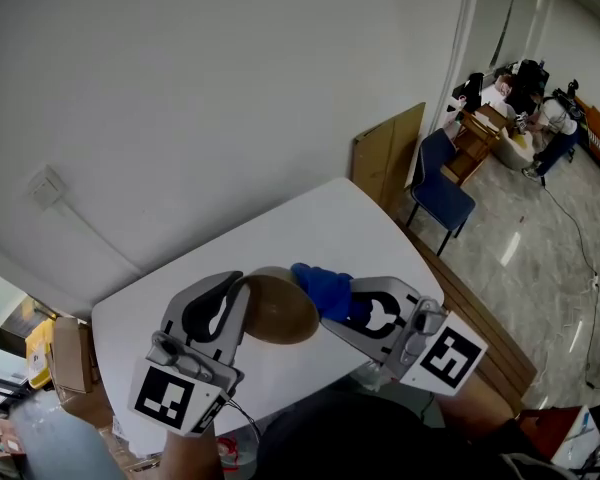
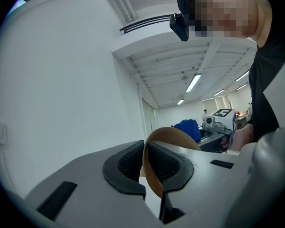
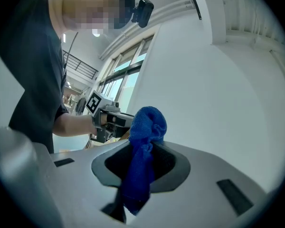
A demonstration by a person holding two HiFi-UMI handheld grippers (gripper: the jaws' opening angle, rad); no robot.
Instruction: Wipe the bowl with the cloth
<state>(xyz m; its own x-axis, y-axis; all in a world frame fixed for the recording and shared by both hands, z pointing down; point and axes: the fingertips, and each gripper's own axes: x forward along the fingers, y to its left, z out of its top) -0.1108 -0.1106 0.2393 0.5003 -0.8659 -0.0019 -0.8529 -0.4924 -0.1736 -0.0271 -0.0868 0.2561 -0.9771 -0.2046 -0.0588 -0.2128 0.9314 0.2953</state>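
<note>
A brown bowl (image 1: 278,308) hangs above the white table (image 1: 310,230), tipped on its side. My left gripper (image 1: 242,298) is shut on its rim; in the left gripper view the thin rim (image 2: 149,167) runs between the two dark pads. A bunched blue cloth (image 1: 325,290) is pinched in my right gripper (image 1: 355,308), which is shut on it. The cloth touches the bowl's right edge in the head view. The right gripper view has the cloth (image 3: 143,156) sticking out past the jaws, with the left gripper (image 3: 109,120) behind it.
The round white table stands against a white wall. A blue chair (image 1: 442,190) and a brown board (image 1: 385,153) stand to the table's right. Cardboard boxes (image 1: 65,353) sit on the floor at left. People work at a desk (image 1: 495,118) far back right.
</note>
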